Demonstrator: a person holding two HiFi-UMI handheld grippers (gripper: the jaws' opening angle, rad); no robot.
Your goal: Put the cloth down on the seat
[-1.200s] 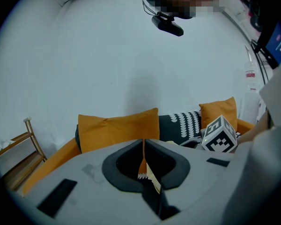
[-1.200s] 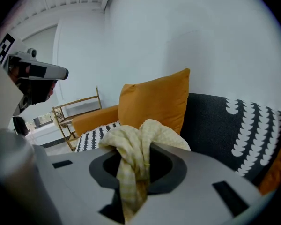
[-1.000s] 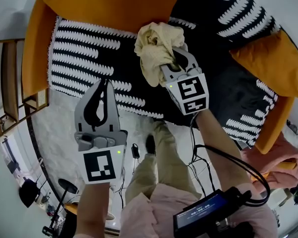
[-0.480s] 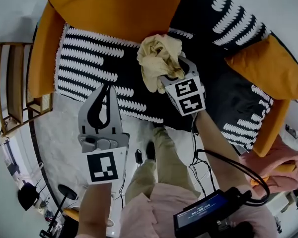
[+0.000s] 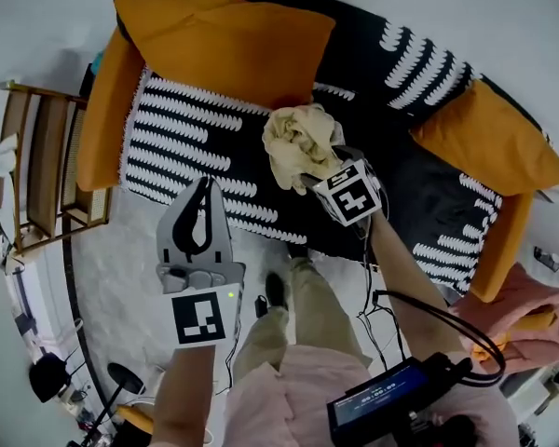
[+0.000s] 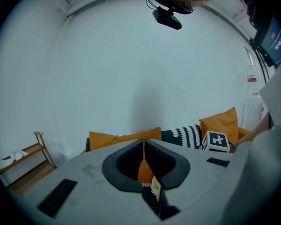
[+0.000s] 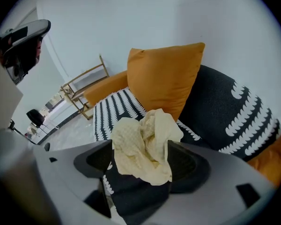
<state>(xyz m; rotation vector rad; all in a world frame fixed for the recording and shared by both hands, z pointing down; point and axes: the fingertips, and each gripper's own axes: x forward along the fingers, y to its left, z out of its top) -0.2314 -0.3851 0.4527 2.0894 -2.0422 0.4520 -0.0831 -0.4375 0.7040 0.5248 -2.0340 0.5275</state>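
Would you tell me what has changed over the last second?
The right gripper has carried the cloth further off in the head view, apparently down toward the seat; the view now takes in more of the sofa. Unchanged: cloth clamped, not released; left gripper shut, empty, held back.

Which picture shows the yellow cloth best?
The right gripper view: the cloth sits close up, bunched between the right hand-held gripper's jaws. The head view shows it smaller, from above. The left gripper view shows at most a sliver.

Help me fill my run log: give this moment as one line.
right claw: shut on cloth | left claw: shut, empty | cloth: held over seat, not yet down
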